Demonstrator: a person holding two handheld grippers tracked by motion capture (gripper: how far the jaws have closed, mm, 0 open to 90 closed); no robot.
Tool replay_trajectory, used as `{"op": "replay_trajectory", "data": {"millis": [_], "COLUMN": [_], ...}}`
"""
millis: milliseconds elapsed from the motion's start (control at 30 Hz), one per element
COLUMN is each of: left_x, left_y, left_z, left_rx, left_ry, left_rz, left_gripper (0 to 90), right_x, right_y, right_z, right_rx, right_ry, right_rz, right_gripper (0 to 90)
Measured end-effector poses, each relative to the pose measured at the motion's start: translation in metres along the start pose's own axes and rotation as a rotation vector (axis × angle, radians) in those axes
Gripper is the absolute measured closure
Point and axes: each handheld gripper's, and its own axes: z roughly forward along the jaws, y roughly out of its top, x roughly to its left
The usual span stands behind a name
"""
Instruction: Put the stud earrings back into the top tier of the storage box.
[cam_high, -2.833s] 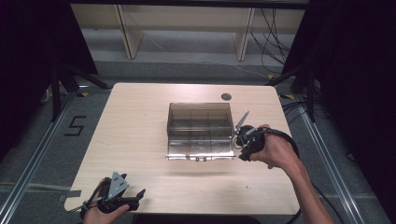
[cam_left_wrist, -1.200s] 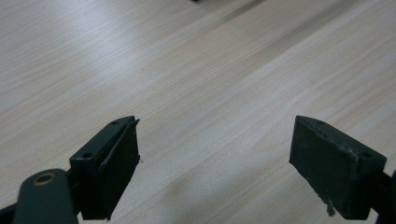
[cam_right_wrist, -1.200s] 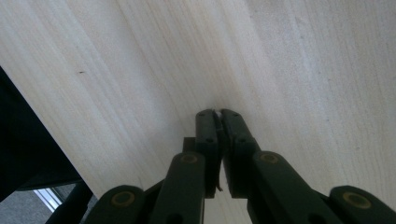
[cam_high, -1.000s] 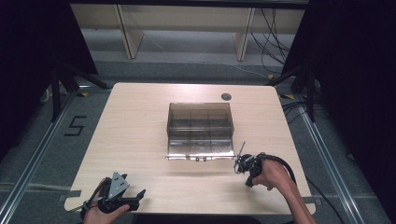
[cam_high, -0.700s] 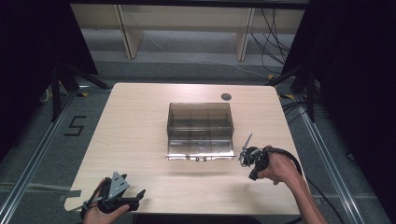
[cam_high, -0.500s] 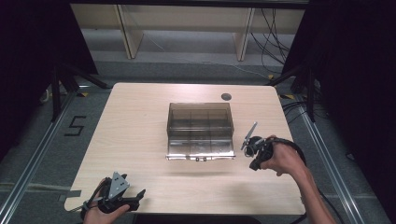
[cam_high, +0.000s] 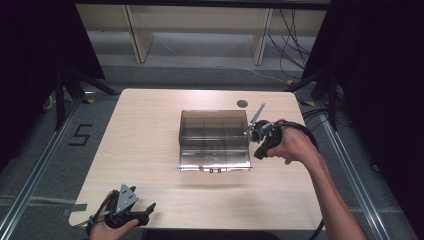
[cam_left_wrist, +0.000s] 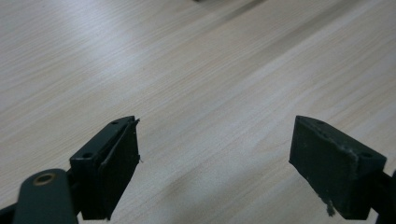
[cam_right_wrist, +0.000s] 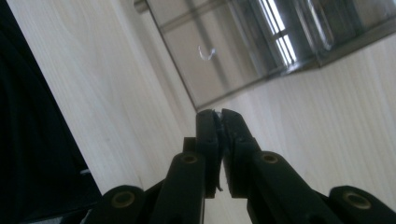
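A pale wood-grain table stands on a grey floor in a dim room, with dark curtains hanging at 9 and 3 o'clock. Beyond the far edge, at 12 o'clock, there is a light shelf unit with loose black cables trailing beside it. A black "5" mark lies on the floor at 9 o'clock of the table, and metal rails run along the floor on both sides.

Near the table's middle sits a clear smoky plastic box, divided into compartments, with its transparent lid folded flat toward 6 o'clock and 2 small latches on the lid's near edge. In the right gripper view its walls look tinted grey and catch bright reflections. A small dark round disc lies on the table at 12 o'clock of the box, apart from it.

The right tool is held by the person's right hand just beside the box's 3 o'clock wall, its grey plate angled up. In the right gripper view its jaws stand nearly together with only a sliver between them, holding nothing.

The left tool rests at the table's 7 o'clock corner in the left hand. In the left gripper view its jaws are spread wide over bare wood.
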Motion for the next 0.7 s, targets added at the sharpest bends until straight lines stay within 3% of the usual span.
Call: {"op": "replay_trajectory", "data": {"millis": [33,67,133,233,267,333,433,500,600,633,700], "left_x": [-0.001,0.001,0.0,0.0,0.0,-0.001,0.002,0.0,0.002,0.003,-0.001], "left_y": [0.0,0.0,0.0,0.0,0.0,0.0,0.0,0.0,0.001,0.0,0.0], "left_z": [0.001,0.0,0.001,0.001,0.001,0.0,-0.001,0.0,-0.002,-0.002,0.0], "left_rx": [-0.015,-0.002,-0.003,-0.002,-0.017,-0.023,-0.006,-0.02,-0.009,-0.001,-0.022], "left_ry": [0.0,0.002,0.013,0.004,0.008,-0.006,0.002,-0.007,-0.003,-0.003,-0.007], "left_rz": [-0.015,0.001,-0.005,-0.017,-0.019,-0.027,-0.003,-0.022,-0.006,0.016,-0.028], "left_gripper": [15.3,15.3,15.3,15.3,15.3,15.3,15.3,15.3,15.3,15.3,15.3], "right_x": [0.001,0.001,0.0,-0.004,-0.002,-0.005,-0.006,-0.009,-0.009,-0.01,-0.013], "right_y": [0.01,0.01,0.02,0.032,0.036,0.042,0.051,0.053,0.057,0.058,0.058], "right_z": [0.002,0.002,0.005,0.013,0.014,0.021,0.03,0.034,0.042,0.046,0.054], "right_rx": [-0.002,-0.002,0.002,0.009,0.03,0.03,0.061,0.059,0.092,0.095,0.122], "right_ry": [0.006,0.006,0.01,0.008,0.009,0.01,0.021,0.023,0.021,0.021,0.023], "right_rz": [-0.012,-0.012,-0.024,-0.081,-0.044,-0.063,-0.044,-0.07,-0.063,-0.057,-0.05], "right_gripper": [86.6,86.6,86.6,86.6,86.7,86.6,86.6,86.6,86.6,86.6,86.6]}}
